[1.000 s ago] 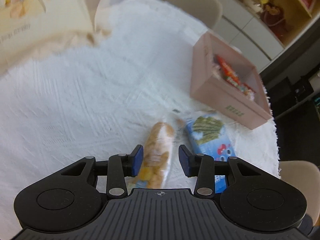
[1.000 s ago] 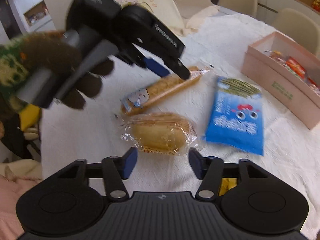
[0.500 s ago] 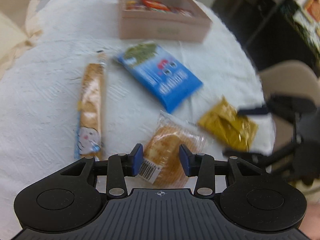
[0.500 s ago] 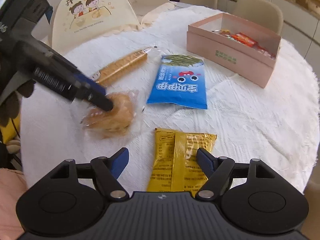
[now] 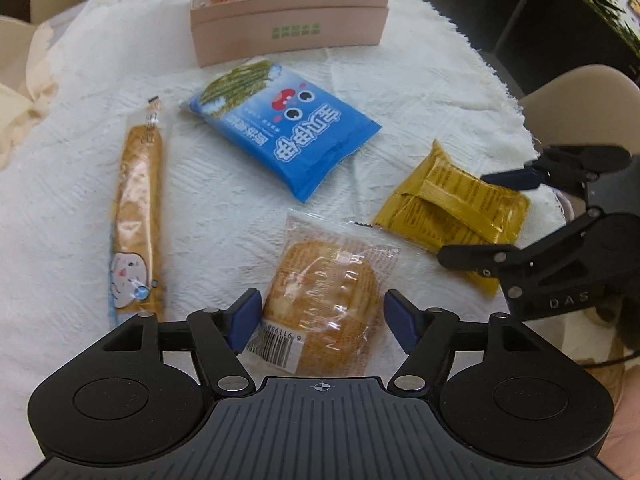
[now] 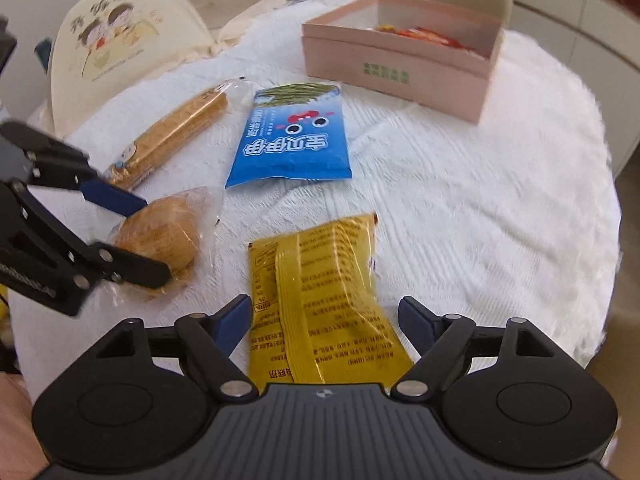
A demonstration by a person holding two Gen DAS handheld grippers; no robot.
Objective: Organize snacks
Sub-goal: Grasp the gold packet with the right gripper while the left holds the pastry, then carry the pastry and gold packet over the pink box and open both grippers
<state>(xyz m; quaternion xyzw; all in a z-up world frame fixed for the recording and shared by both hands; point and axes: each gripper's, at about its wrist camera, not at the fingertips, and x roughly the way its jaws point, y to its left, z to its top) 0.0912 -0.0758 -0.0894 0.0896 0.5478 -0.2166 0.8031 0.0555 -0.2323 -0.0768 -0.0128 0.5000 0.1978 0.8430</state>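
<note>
Now poised for two pickups: left gripper point(image 5: 320, 322) opening wide astride the wrapped bun point(image 5: 324, 300), right gripper point(image 6: 325, 320) opening astride the yellow packet point(image 6: 320, 300), neither pressed. Next, probably closing, lifting, carrying ahead to the pink box point(image 5: 288, 20).

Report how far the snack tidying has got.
Done: the pink box already holds some red packets. In hand: nothing gripped; the left tongs are opening around the round bun, the right tongs around the yellow packet. Left: those two, the blue bag and the long biscuit pack.
</note>
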